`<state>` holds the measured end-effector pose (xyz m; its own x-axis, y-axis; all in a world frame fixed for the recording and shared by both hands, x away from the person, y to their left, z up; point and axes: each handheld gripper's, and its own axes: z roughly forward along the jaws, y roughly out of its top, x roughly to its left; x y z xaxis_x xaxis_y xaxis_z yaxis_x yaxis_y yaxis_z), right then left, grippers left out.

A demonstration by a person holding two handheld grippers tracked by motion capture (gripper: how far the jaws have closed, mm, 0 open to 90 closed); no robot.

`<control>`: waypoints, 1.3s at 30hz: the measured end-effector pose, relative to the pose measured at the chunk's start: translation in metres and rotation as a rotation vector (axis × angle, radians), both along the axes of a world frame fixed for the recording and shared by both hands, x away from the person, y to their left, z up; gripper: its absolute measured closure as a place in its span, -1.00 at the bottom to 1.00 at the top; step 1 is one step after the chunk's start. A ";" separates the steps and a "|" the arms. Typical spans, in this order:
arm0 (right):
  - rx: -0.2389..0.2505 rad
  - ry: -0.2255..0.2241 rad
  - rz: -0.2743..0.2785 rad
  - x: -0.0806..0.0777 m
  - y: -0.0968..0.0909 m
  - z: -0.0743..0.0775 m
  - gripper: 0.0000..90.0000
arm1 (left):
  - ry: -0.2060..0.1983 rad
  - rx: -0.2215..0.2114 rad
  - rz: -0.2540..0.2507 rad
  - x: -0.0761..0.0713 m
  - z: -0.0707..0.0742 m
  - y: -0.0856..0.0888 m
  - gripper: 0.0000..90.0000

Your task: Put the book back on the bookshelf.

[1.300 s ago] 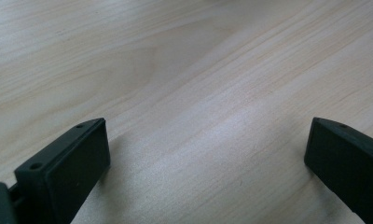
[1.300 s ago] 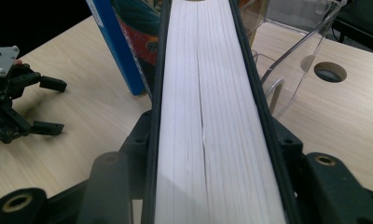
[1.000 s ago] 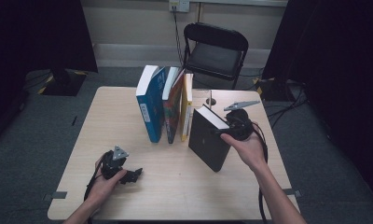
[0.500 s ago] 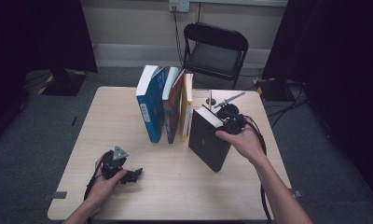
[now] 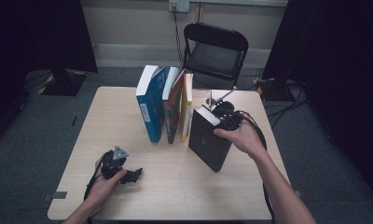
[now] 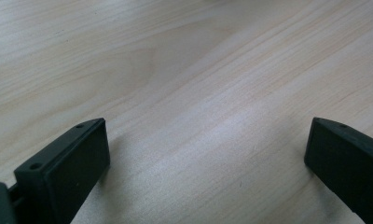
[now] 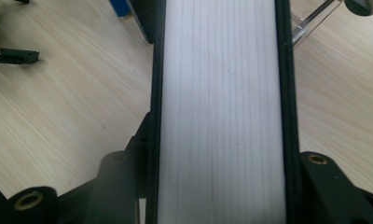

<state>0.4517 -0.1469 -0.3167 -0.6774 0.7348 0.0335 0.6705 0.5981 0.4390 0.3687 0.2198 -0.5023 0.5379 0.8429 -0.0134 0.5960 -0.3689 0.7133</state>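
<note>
Gripping the black book (image 5: 208, 142) at its top edge, the right gripper (image 5: 226, 119) has its jaws clamped on the two covers, and they have just been closing a little further with the book between them. In the right gripper view the white page block (image 7: 219, 112) runs straight up the middle, and a black jaw presses against each dark cover on either side. From the high view, the black book stands on the wooden table (image 5: 128, 116) with its top leaning toward the row of upright books, just beside the yellow book (image 5: 187, 105) at the right end of that row. Next to the yellow one stands an orange book (image 5: 174, 109), then a blue book (image 5: 149, 109) with a white spine at the left end; the three lean lightly against each other. A clear bookend (image 5: 222, 97) shows behind the right gripper, near the far edge of the table. The left gripper (image 5: 133, 175) rests low on the near left part of the table in the person's left hand (image 5: 103, 184), well apart from the books. In the left gripper view its two black jaws stand wide apart over bare wood, with nothing between them. A black folding chair (image 5: 215, 49) stands beyond the table.
</note>
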 end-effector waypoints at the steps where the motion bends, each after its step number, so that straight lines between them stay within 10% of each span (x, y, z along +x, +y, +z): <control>1: -0.006 0.000 0.000 0.000 0.001 0.000 0.15 | 0.000 0.002 -0.004 0.000 0.000 0.000 -1.00; 13: -0.038 0.004 0.000 -0.002 0.007 0.001 0.19 | 0.000 0.000 -0.005 0.001 0.000 0.000 -1.00; 39: 0.002 -0.056 -0.219 0.012 0.019 0.008 0.20 | -0.001 0.002 -0.017 0.001 0.000 0.001 -1.00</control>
